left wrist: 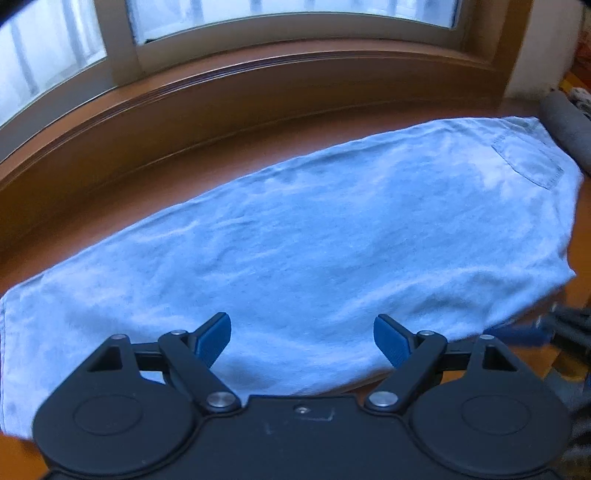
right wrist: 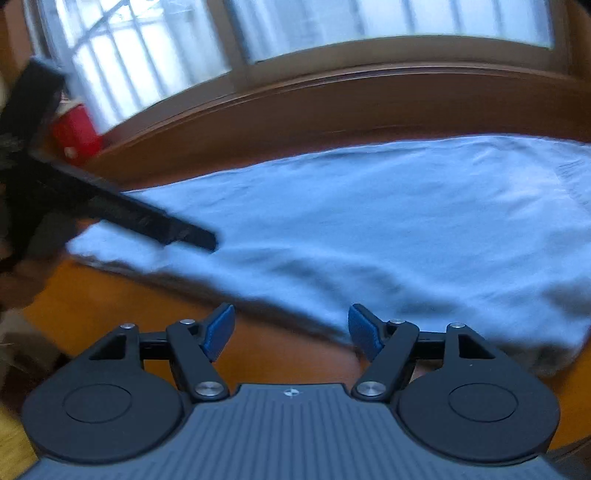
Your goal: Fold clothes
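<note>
**soft denim lying flat, both claws hanging open above it**

a pair of light blue jeans (left wrist: 314, 236) is lying spread along a brown wooden ledge (left wrist: 229, 122) under a window (left wrist: 295, 14), already doubled lengthwise by the look of it, with a back pocket (left wrist: 528, 160) showing at the far right end and a hem at the near left.

the left gripper (left wrist: 302, 338) is hovering over the near edge of the cloth, its blue pads standing wide apart with nothing between them. the right gripper (right wrist: 291, 330) is hanging just off the near edge, over bare wood, also gaping wide and gripping nothing. in the right wrist view, the dark bar crossing the left end of the jeans (right wrist: 369, 229) is looking like the other tool, though blur is making that hard to confirm.

judging by the shallow wrinkles and the limp way it is lying, the fabric is looking soft and floppy yet fairly heavy for cloth; it is likely sagging and dragging when lifted, not slipping. thick seams are probably giving the surest bite, so a hold at the hem corners on the left, or at the waistband corners on the right, is seeming best, pinching all layers together. a grab mid-panel is risking lifting only the top layer.
</note>
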Action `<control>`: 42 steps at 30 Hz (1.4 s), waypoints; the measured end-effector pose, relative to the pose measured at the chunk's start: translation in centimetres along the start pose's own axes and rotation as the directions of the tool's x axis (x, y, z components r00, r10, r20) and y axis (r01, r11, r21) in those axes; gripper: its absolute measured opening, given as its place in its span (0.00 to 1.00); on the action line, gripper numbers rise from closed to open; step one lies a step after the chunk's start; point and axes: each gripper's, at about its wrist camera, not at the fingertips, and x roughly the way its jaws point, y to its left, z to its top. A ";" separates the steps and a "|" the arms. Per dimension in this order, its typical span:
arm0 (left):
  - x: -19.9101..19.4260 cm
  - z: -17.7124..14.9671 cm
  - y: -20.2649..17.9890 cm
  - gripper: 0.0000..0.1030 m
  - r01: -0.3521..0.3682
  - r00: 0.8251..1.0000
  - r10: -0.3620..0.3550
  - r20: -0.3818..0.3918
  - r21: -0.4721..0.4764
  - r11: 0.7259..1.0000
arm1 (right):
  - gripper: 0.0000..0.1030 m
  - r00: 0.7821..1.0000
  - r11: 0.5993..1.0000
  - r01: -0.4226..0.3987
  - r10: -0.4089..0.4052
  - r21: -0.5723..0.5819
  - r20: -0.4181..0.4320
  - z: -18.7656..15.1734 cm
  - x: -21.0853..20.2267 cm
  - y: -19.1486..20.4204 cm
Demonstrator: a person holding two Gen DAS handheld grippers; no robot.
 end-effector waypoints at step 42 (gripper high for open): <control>0.2 -4.8 15.5 0.88 0.100 0.995 -0.095 -0.039 0.150 0.984 | 0.81 0.975 0.985 0.170 -0.172 0.028 0.143 1.2 4.4 12.6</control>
